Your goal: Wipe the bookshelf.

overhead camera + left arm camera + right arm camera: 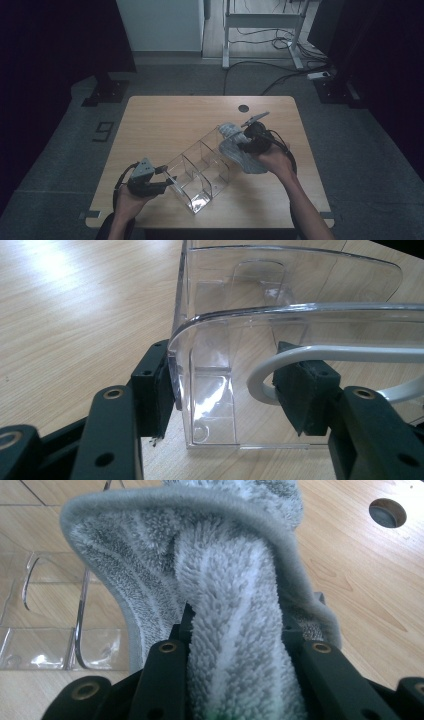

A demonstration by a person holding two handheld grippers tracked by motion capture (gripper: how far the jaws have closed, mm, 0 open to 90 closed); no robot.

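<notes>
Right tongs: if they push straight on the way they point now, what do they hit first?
Likely the clear divided organizer: the right tongs, shut on a grey towel, aim at its near end. Depth is unclear; the towel would touch first.

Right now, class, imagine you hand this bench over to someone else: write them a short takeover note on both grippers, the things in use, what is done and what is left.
Left gripper: fingers clamp the near end wall of the clear divided organizer, steadying it on the table.
Right gripper: shut on a bunched grey towel, held at the organizer's far end.
Done: organizer secured, towel picked up.
Left: it looks as if the towel is meant to wipe or go into the compartments; which one cannot be told. Keep the left grip until then.
</notes>
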